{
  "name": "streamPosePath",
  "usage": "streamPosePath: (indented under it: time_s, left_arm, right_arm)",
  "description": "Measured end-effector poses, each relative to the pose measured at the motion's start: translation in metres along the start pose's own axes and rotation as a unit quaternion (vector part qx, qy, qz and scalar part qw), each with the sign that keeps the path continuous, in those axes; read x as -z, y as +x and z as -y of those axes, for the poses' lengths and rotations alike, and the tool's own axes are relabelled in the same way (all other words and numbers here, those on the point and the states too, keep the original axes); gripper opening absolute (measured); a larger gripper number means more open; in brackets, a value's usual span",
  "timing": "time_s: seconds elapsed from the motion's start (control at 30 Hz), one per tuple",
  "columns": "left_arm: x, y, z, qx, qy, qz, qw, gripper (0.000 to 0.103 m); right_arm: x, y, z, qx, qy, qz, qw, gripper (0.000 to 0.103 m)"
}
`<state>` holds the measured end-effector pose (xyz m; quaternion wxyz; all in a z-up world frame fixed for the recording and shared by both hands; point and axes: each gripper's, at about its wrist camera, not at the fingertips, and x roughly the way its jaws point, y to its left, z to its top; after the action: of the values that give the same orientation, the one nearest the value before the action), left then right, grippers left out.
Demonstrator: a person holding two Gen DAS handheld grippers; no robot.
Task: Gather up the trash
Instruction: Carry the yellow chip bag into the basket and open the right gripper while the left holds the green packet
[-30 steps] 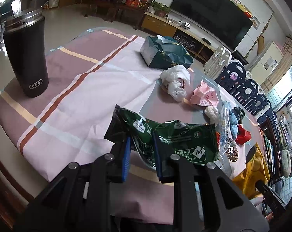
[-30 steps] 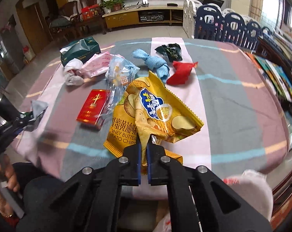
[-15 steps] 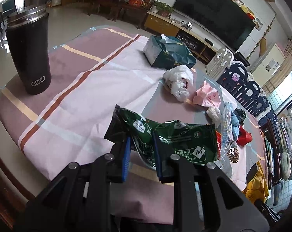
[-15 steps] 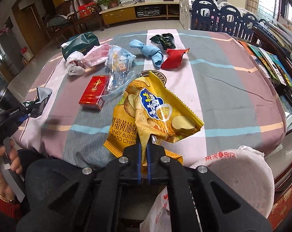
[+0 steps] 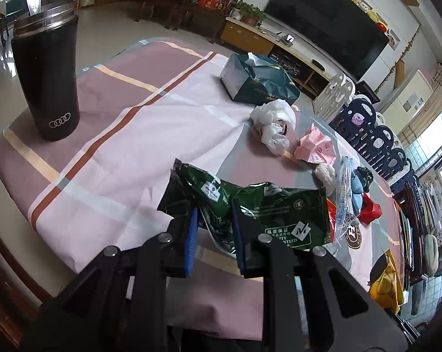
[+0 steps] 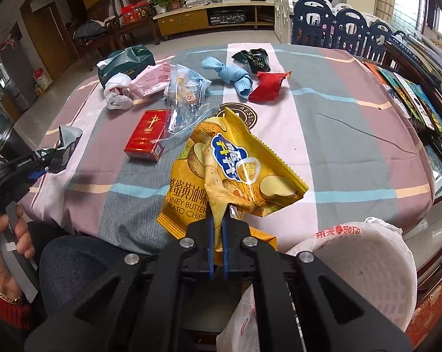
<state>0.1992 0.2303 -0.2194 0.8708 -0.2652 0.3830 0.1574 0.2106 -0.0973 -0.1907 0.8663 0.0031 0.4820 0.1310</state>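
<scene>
My left gripper (image 5: 213, 227) is shut on a crumpled green foil wrapper (image 5: 268, 211) and holds it above the table's near edge; it also shows in the right wrist view (image 6: 45, 158) at the far left. My right gripper (image 6: 218, 220) is shut on a yellow potato chip bag (image 6: 232, 176) and holds it off the table, close to a white basket lined with a plastic bag (image 6: 358, 261) at the lower right. More trash lies on the striped tablecloth (image 6: 338, 123): a red box (image 6: 147, 135), a clear plastic bag (image 6: 185, 94), a white plastic bag (image 6: 117, 91) and a pink wrapper (image 6: 153, 79).
A black tumbler (image 5: 46, 79) stands at the table's left end. A green tissue pack (image 5: 259, 80) sits at the far side. A blue wrapper (image 6: 232, 74), a black wrapper (image 6: 253, 58) and a red wrapper (image 6: 269, 86) lie farther back. Books (image 6: 411, 96) line the right edge.
My right gripper has pulled back towards the table's near edge with the chip bag, and the white basket has come into view. My left gripper still holds the green wrapper, shifted slightly.
</scene>
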Motion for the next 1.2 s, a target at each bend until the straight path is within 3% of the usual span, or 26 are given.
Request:
streamPosePath:
  time_s: [0.6,0.83,1.0,1.2]
  left_arm:
    - [0.000,-0.002,-0.001,-0.001,-0.002,0.003,1.0000,0.023]
    - [-0.007,-0.034,0.018,-0.016,0.009,0.029,0.9994,0.023]
    - [-0.004,-0.056,0.049,0.004,0.011,0.026,0.9996,0.023]
    - [0.024,-0.078,0.101,0.063,0.068,0.013,0.9956,0.023]
  right_arm:
    - [0.002,0.000,-0.002,0.001,0.000,0.001,1.000,0.005]
    - [-0.008,-0.020,-0.007,-0.010,-0.006,0.025,1.000,0.005]
    - [-0.013,-0.048,-0.004,-0.024,-0.004,0.053,0.998,0.005]
    - [0.000,-0.093,0.021,-0.023,-0.007,0.080,0.996,0.005]
